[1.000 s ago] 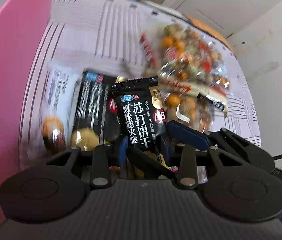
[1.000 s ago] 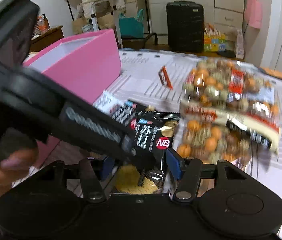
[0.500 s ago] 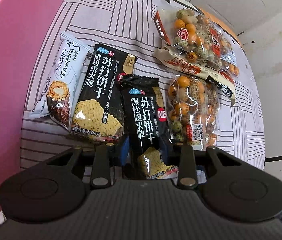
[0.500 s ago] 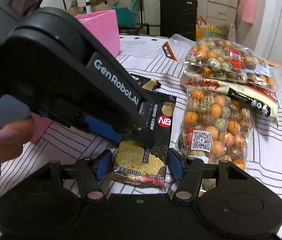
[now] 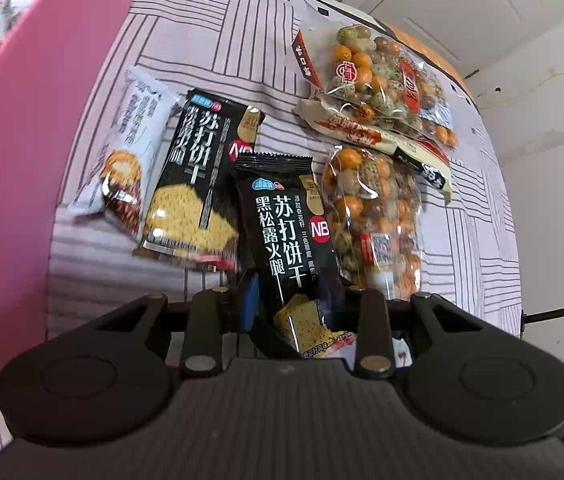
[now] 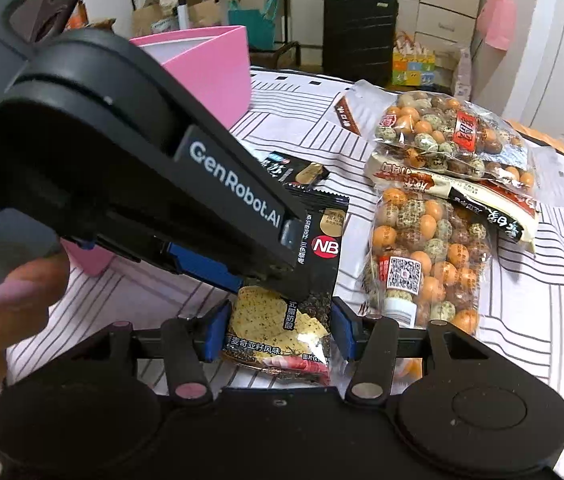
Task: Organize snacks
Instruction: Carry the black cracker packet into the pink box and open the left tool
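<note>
Left gripper (image 5: 294, 304) fingers clamped on a black cracker packet (image 5: 286, 232), right gripper (image 6: 276, 330) fingers closing around that packet's lower end — not pressing, second black packet (image 5: 198, 176) and white snack packet (image 5: 126, 156) on striped table (image 5: 210, 36), nut bags (image 6: 426, 248) beyond, pink box (image 6: 218, 68) farthest.

In the left wrist view, the worktop (image 5: 202, 40) carries a row of snacks. The box (image 5: 22, 160) stands along the 9 o'clock edge. Just beside it, toward 3 o'clock, lies the cake packet (image 5: 122, 160), then the flat cracker packet (image 5: 198, 176). The held cracker packet (image 5: 286, 232) sits at centre, overlapping the flat one, its lower end between the left gripper (image 5: 294, 304) fingers. The near nut bag (image 5: 374, 224) lies at 3 o'clock; the far nut bag (image 5: 378, 80) at 1 o'clock, behind it.
</note>
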Motion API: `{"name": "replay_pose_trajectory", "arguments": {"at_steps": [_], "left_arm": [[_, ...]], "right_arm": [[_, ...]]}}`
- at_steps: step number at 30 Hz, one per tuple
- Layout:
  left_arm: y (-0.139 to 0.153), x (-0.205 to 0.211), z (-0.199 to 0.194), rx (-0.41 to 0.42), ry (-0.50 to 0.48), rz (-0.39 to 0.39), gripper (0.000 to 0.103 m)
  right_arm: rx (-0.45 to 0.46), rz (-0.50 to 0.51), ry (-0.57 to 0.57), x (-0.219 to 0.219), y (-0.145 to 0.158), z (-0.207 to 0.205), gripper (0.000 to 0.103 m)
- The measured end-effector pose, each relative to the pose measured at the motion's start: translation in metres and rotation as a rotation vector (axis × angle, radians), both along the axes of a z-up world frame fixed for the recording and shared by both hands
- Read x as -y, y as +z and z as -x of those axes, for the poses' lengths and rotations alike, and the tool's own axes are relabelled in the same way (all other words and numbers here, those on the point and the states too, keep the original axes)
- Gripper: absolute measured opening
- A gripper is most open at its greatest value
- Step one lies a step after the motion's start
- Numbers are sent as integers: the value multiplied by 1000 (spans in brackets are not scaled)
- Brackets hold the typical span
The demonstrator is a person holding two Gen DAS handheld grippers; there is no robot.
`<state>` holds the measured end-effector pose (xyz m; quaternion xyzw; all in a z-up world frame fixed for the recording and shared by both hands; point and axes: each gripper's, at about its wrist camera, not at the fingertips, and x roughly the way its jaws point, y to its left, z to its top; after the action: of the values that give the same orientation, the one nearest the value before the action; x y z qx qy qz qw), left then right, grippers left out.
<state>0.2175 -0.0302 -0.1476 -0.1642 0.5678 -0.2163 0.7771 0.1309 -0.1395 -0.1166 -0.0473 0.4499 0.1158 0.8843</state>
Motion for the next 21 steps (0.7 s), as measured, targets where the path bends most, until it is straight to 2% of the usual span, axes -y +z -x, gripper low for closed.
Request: {"name": "replay_pose_trajectory", "arguments": {"at_steps": [4, 8, 15, 21], "left_arm": [[12, -10, 15, 1, 16, 13, 30], [34, -14, 32, 4, 19, 20, 30], [96, -14, 61, 102, -14, -20, 33], [141, -42, 74, 167, 11, 18, 34]], "right_arm": [[-2, -15, 28, 2, 22, 11, 58], [-46, -62, 25, 8, 49, 15, 58], [22, 5, 143, -8, 105, 25, 57], [109, 53, 245, -30, 143, 32, 57]]}}
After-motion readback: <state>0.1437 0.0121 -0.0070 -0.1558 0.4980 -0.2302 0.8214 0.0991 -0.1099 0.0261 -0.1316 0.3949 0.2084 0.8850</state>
